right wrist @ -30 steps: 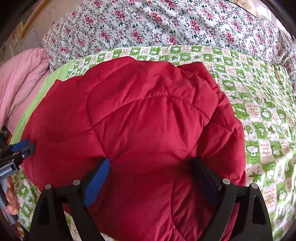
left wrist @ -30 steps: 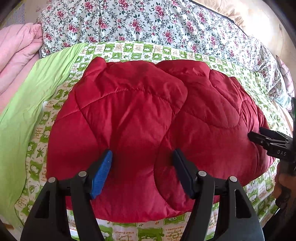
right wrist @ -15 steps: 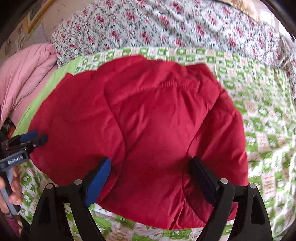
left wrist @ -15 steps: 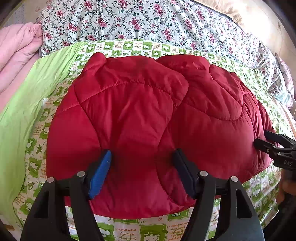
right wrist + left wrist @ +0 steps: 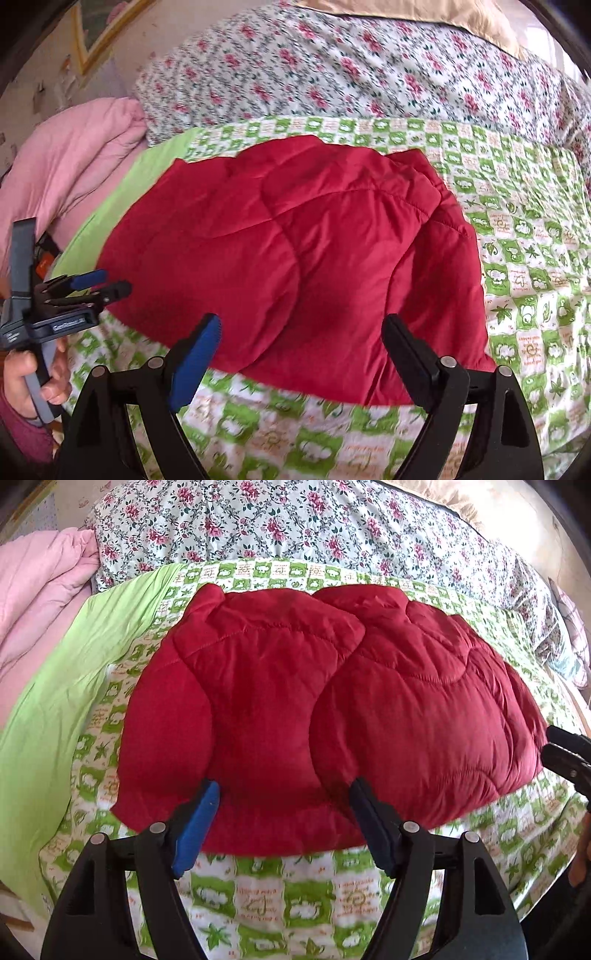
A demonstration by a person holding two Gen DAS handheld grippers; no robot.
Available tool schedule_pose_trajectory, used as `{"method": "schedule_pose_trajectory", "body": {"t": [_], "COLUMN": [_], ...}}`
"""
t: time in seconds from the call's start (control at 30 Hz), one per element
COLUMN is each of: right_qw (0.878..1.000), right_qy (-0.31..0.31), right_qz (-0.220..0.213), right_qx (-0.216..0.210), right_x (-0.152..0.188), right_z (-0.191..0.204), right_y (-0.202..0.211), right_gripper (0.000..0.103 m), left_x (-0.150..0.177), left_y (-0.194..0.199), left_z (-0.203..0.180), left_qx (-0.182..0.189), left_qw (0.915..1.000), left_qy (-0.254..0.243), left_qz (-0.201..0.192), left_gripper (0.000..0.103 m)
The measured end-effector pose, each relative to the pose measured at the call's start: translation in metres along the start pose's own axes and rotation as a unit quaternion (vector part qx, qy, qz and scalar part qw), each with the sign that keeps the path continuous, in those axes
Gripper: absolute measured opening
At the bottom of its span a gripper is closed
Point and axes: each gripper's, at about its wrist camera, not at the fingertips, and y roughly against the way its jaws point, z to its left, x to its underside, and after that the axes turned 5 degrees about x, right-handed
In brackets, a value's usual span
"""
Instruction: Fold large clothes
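A red quilted puffer jacket point(image 5: 314, 709) lies folded into a compact bundle on the green-and-white checked bed cover point(image 5: 280, 893); it also shows in the right wrist view point(image 5: 295, 266). My left gripper point(image 5: 284, 819) is open and empty, hovering over the jacket's near edge. My right gripper point(image 5: 299, 350) is open and empty, just in front of the jacket's near hem. Each gripper shows in the other's view: the right gripper point(image 5: 565, 753) at the jacket's right side, the left gripper point(image 5: 99, 284) at its left side.
A flowered quilt point(image 5: 295, 524) runs across the back of the bed. A pink blanket point(image 5: 40, 583) is heaped at the far left, beside a plain lime-green sheet point(image 5: 62, 686). A picture frame point(image 5: 103, 33) hangs on the wall at the upper left.
Both grippers have pulled back toward me and lifted off the jacket; more checked cover now shows in front of it. The jacket lies where it was.
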Motion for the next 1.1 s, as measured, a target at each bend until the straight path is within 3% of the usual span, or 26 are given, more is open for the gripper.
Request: {"method": "schedule_pose_trajectory", "body": {"t": [0.27,0.67,0.87,1.1], "right_qw": [1.000,0.998,0.997,0.996], "right_qy": [0.009,0.044,0.061,0.082], "right_qz": [0.014,0.039,0.045,0.036], "right_qx": [-0.012,-0.013,-0.011,-0.010], "right_x": [0.024,0.043,0.042,0.027], "right_z": [0.013,0.030,0.032,0.030], "right_y": [0.013,0.022,0.026,0.034], "right_gripper": [0.090,0.091,0.095,0.100], "left_x": [0.016,0.030,0.035,0.025], "left_y": [0.012,0.034,0.042,0.046], "left_z": [-0.003,-0.001,-0.006,-0.010], "left_qx": [-0.023,-0.087,-0.128,-0.100], "left_qw": [0.9996,0.9955,0.9882,0.9908], "left_qy": [-0.012,-0.035,-0.084,-0.092], "left_qz": [0.006,0.012,0.005,0.001], "left_gripper": [0.081,0.083,0.083,0.085]}}
